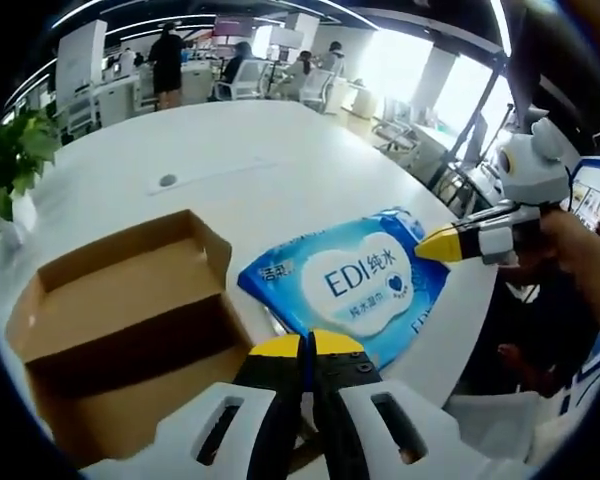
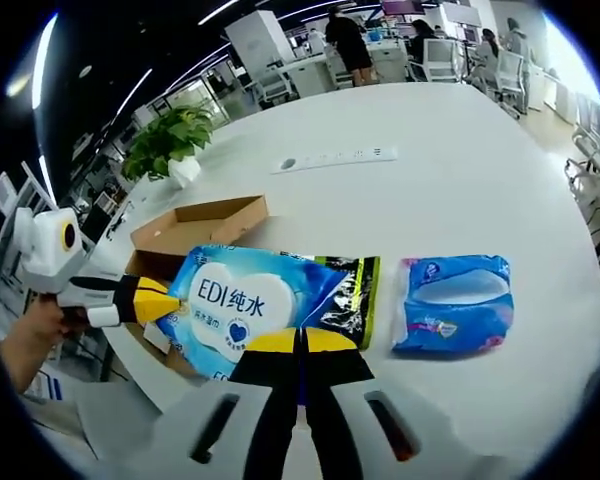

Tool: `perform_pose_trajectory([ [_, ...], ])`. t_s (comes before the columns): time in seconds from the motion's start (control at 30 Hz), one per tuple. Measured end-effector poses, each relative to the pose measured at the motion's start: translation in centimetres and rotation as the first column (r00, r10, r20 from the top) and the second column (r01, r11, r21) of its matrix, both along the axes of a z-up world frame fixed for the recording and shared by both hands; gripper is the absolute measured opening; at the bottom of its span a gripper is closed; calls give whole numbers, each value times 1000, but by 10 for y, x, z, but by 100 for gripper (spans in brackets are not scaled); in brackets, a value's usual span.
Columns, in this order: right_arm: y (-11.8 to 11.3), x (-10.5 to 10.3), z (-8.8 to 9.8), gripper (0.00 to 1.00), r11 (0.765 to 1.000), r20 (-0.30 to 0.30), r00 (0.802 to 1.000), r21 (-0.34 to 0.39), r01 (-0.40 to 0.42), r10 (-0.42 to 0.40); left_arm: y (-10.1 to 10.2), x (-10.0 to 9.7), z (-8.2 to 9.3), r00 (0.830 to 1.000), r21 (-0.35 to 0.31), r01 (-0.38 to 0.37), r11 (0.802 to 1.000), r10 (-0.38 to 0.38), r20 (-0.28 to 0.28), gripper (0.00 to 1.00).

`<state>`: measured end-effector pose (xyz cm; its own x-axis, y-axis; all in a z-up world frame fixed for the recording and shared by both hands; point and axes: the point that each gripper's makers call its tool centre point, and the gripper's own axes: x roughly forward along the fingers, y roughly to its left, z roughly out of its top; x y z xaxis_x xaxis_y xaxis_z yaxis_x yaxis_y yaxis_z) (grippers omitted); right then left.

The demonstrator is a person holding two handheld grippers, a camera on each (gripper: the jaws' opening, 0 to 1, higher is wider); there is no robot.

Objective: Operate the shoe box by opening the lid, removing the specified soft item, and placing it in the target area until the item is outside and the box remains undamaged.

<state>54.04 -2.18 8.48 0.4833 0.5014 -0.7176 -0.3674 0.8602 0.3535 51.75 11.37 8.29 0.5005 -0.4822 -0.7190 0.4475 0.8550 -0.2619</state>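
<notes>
Beside the open shoe box (image 1: 120, 310) on the white table (image 1: 280, 170), the blue wipes pack (image 1: 350, 285) is pinched by both the clenched left hand-held gripper (image 1: 308, 346) and right hand-held gripper (image 2: 302, 340).

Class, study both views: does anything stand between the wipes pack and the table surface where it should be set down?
Nothing visible does. The wipes pack is outside the cardboard box, with the left gripper and right gripper at its edges. A second blue pack lies apart on the table, beside bare surface.
</notes>
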Motion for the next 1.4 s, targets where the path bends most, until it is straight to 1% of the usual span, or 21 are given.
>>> perform_pose_trajectory([
  [0.33, -7, 21, -12, 0, 1000, -2, 1000, -5, -1, 1, -8, 21, -13, 999, 43, 37, 998, -37, -5, 0],
  [0.5, -8, 30, -20, 0, 1000, 4, 1000, -22, -14, 14, -11, 30, -22, 997, 81, 73, 994, -72, -10, 0],
  [0.6, -9, 34, -29, 0, 999, -1, 1000, -32, -23, 23, -14, 33, -28, 994, 113, 112, 987, -111, -16, 0],
  [0.7, -9, 36, -33, 0, 999, 1, 1000, -41, -30, 30, -15, 40, -33, 991, 136, 132, 982, -131, -20, 0],
  [0.87, -12, 42, -41, 0, 997, -1, 999, -62, -35, 35, -21, 47, -43, 984, 158, 175, 972, -171, -39, 0],
  [1.0, -13, 47, -45, 0, 998, -5, 999, -51, -34, 34, -22, 50, -51, 980, 182, 199, 963, -191, -59, 0],
  [1.3, -13, 54, -59, 0, 997, -11, 999, -63, -32, 32, -25, 51, -71, 969, 221, 243, 944, -227, -97, 0],
  [1.4, -14, 55, -64, 0, 997, -9, 999, -67, -33, 33, -25, 53, -75, 967, 236, 253, 938, -236, -97, 0],
])
